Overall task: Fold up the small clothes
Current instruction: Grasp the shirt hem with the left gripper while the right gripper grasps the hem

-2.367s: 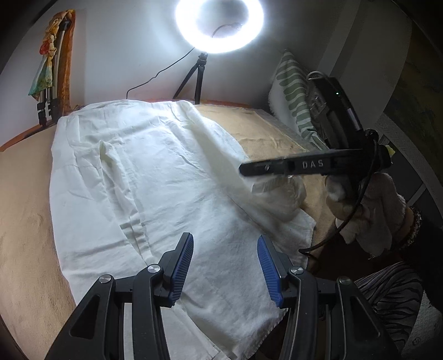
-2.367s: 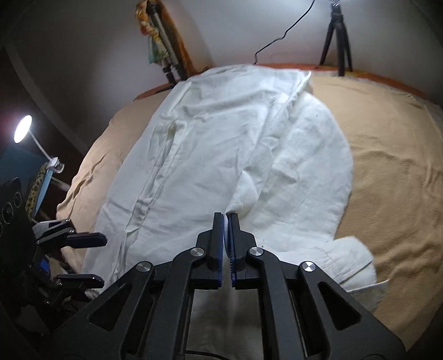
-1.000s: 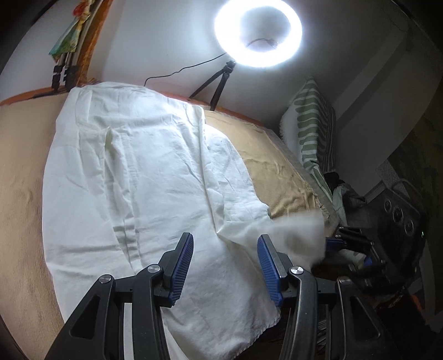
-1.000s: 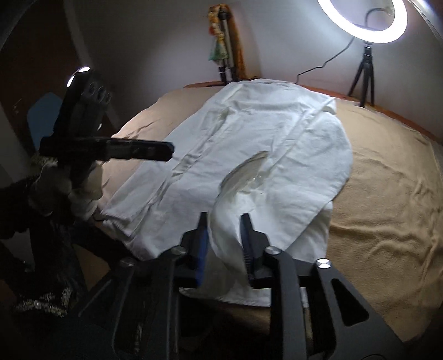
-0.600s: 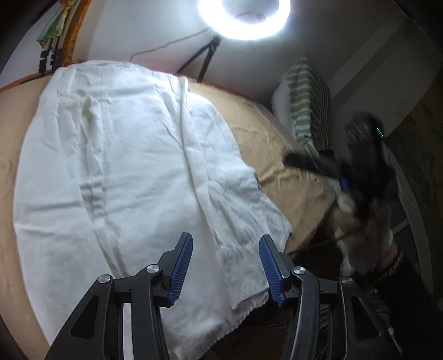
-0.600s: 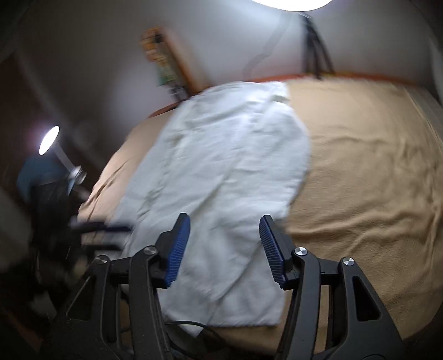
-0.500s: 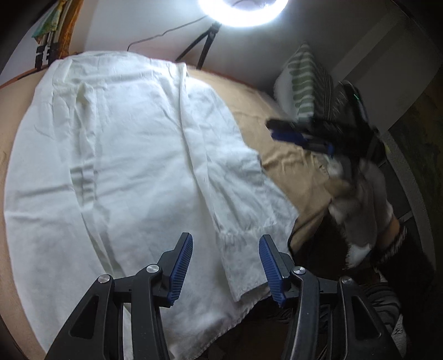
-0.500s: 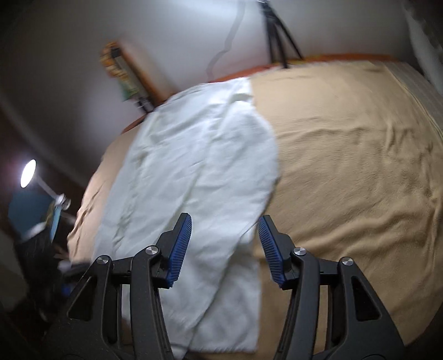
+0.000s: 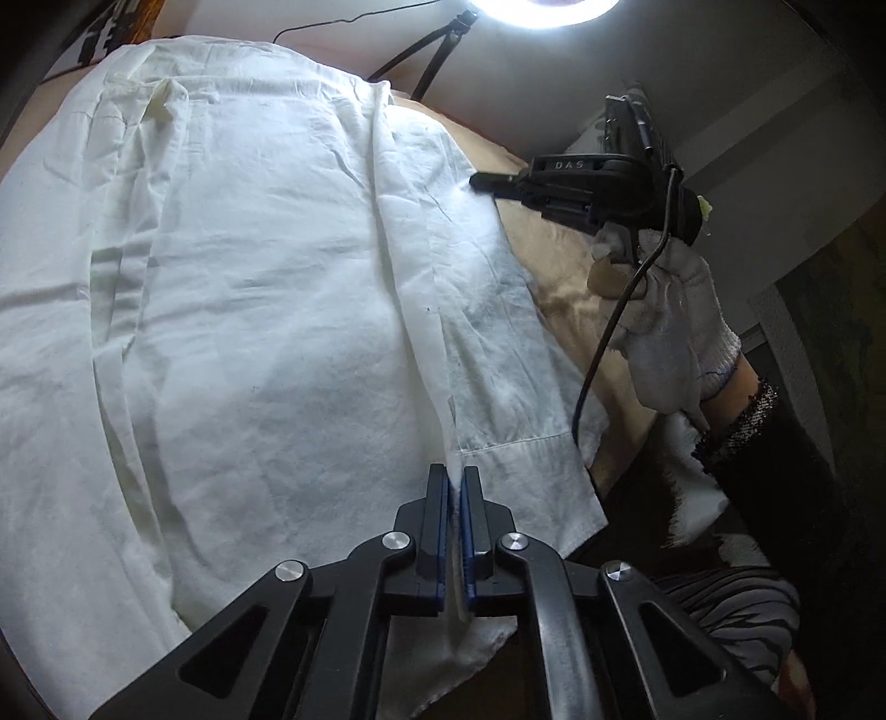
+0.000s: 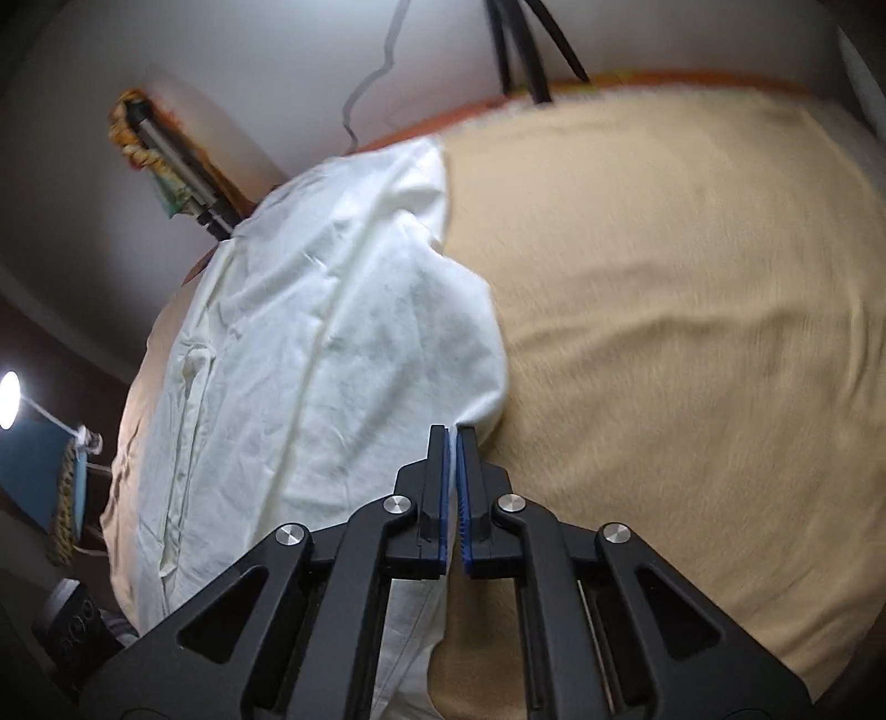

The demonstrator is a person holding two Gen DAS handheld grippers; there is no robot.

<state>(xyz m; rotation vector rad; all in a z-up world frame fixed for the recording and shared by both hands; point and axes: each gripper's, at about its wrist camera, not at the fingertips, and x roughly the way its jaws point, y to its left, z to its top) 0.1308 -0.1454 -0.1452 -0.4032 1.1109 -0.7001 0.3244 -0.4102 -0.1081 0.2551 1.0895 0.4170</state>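
The left gripper (image 9: 454, 487), black with blue pads, is clenched on a raised fold of the white woven cotton shirt (image 9: 266, 288) beside the stitched sleeve cuff (image 9: 526, 476) at the near hem.

The right gripper (image 10: 449, 443), same build, is clenched at the shirt's right edge, with a thin pinch of fabric between the pad tips. In the left wrist view a white-gloved hand (image 9: 664, 327) carries it.

The shirt lies spread flat on the tan blanket (image 10: 692, 332), extending away from both grippers toward the wall. A ring light (image 9: 545, 11) stands beyond.
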